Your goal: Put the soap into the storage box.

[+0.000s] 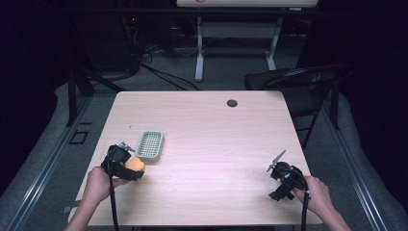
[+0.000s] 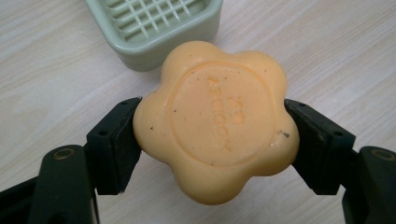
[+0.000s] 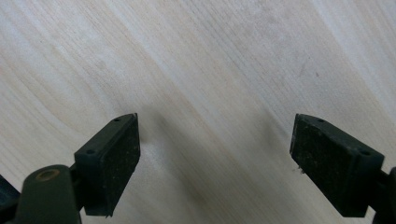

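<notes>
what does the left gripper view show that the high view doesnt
The left gripper view alone gives the detail: the flower shape of the orange soap, the raised lettering stamped in its round centre, dark specks on it, and both pads of the left tongs pressed on its sides. The high view alone gives the layout: the whole table, the right tongs standing open near the table's right edge, both hands, a chair beyond. Both share the soap held in the left tongs and the green soap dish just past it.
</notes>
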